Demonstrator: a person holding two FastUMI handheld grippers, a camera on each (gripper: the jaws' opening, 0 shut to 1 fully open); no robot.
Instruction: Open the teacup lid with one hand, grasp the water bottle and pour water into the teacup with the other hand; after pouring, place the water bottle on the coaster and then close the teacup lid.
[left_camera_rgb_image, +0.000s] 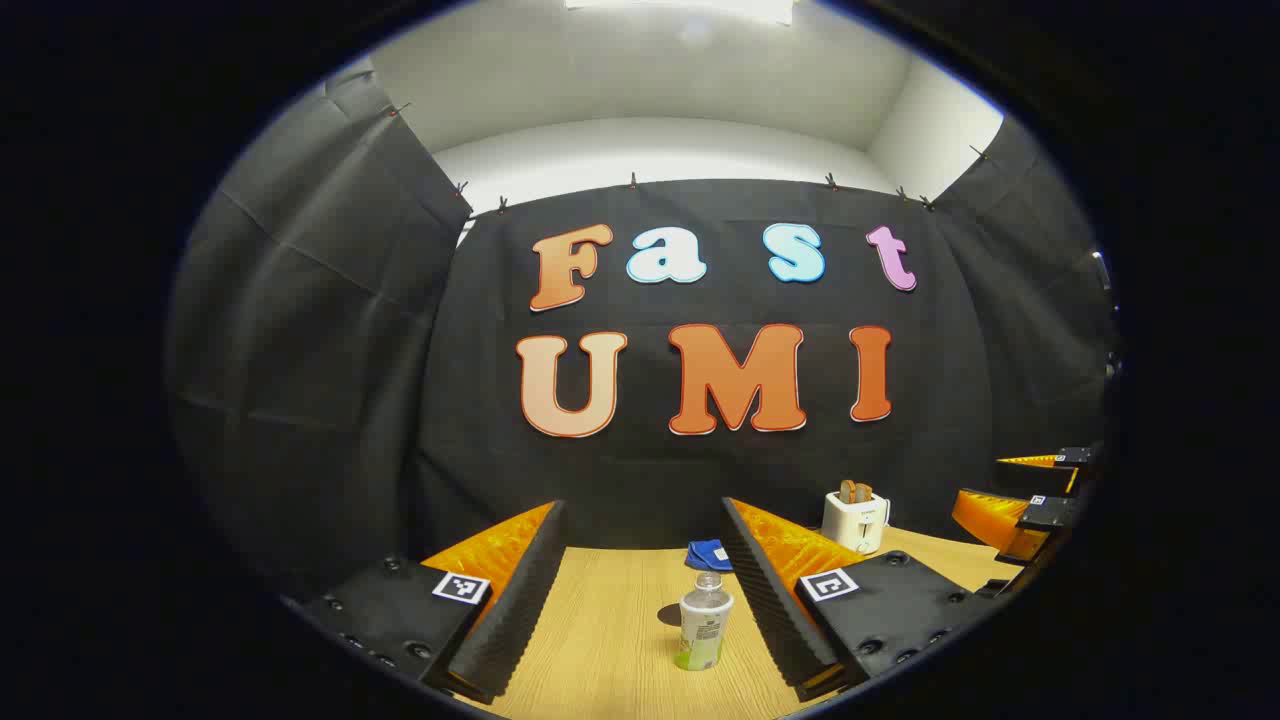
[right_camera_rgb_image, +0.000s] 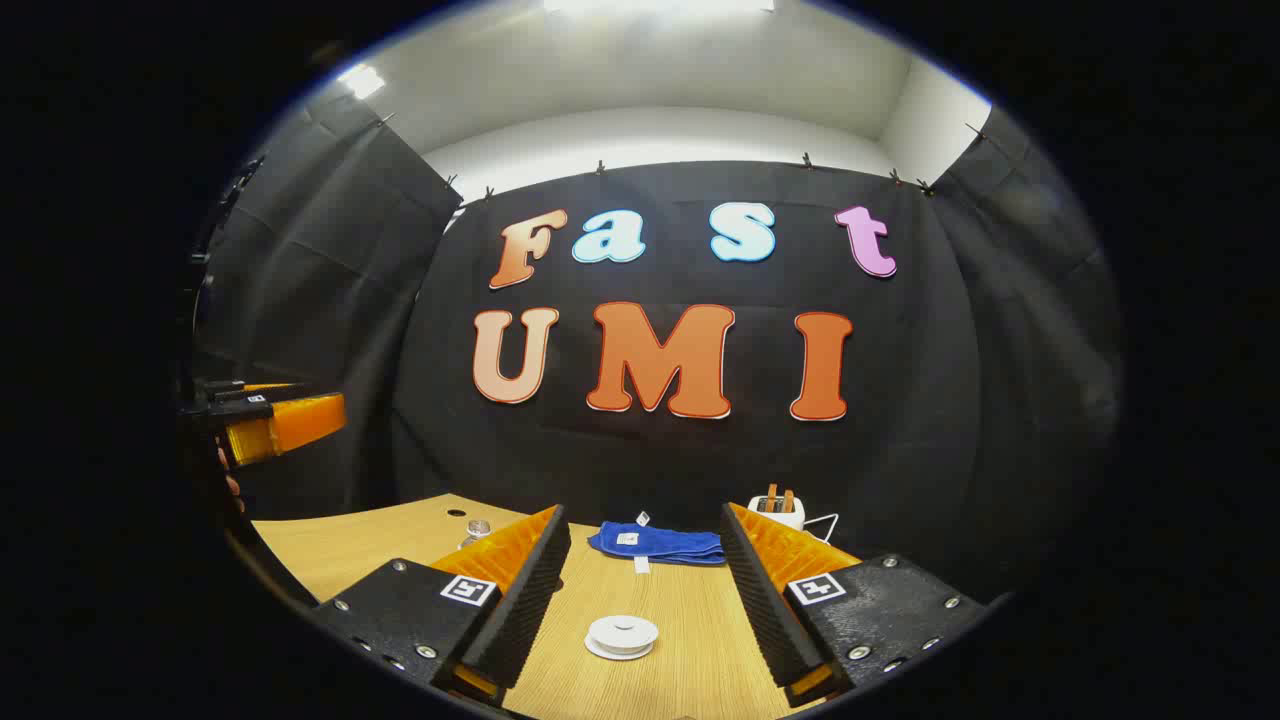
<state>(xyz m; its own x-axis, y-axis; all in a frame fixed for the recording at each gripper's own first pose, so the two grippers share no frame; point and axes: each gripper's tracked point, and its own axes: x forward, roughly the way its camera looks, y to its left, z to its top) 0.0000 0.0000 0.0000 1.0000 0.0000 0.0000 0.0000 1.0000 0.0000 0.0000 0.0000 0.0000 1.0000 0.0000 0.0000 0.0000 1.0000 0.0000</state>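
In the left gripper view, the left gripper (left_camera_rgb_image: 640, 600) has its jaws spread wide and empty above the wooden table (left_camera_rgb_image: 600, 650); the water bottle (left_camera_rgb_image: 704, 622) stands upright between them, touching neither finger. In the right gripper view, the right gripper (right_camera_rgb_image: 640, 600) is likewise released, framing a white lidded teacup (right_camera_rgb_image: 622, 635), lid on; beyond it lies a blue cloth (right_camera_rgb_image: 655, 543), and a white toaster (right_camera_rgb_image: 777, 510) holds toast.
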